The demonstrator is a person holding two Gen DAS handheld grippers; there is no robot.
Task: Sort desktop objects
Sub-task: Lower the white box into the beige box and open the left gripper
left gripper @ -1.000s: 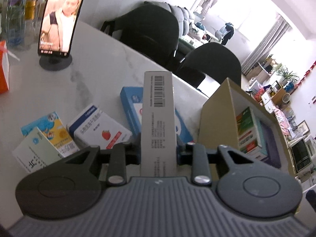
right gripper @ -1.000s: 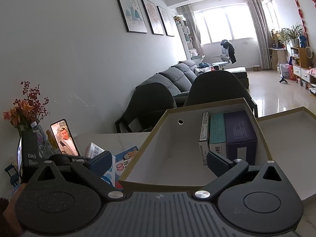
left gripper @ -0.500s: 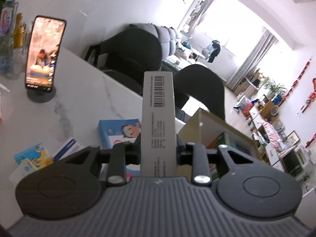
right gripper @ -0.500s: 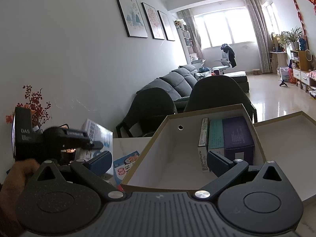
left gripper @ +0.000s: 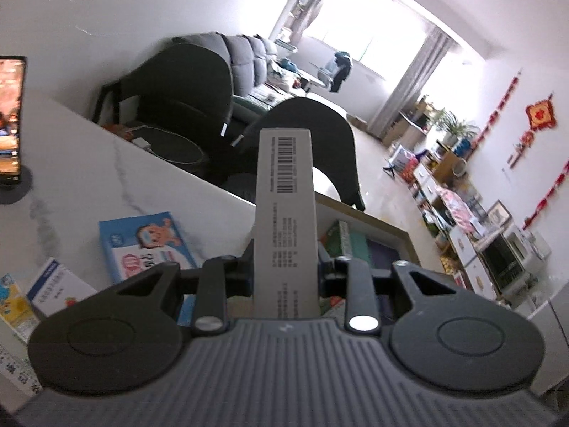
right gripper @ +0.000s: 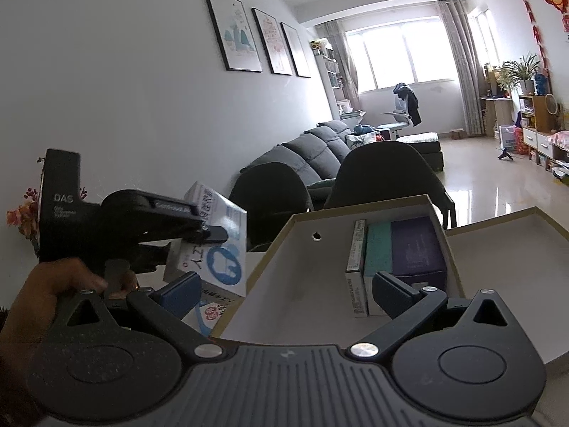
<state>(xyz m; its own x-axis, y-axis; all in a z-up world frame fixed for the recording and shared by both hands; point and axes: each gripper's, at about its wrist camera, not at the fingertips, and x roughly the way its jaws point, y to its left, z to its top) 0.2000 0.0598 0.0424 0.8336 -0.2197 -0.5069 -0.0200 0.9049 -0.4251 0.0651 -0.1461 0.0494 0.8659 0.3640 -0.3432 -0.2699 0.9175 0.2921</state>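
Left gripper [left gripper: 284, 267] clamps white carton [left gripper: 286, 213] above tan box [right gripper: 284, 284]; right gripper [right gripper: 284, 295] spread, empty.

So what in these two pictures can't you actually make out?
- Left wrist view: the small print on the grey box held in the left claw is too small to read.
- Left wrist view: the phone is cut off by the left edge.
- Left wrist view: the claw body hides most of the open cardboard box.
- Right wrist view: the right claw hides the lower ends of the packs in the open cardboard box.
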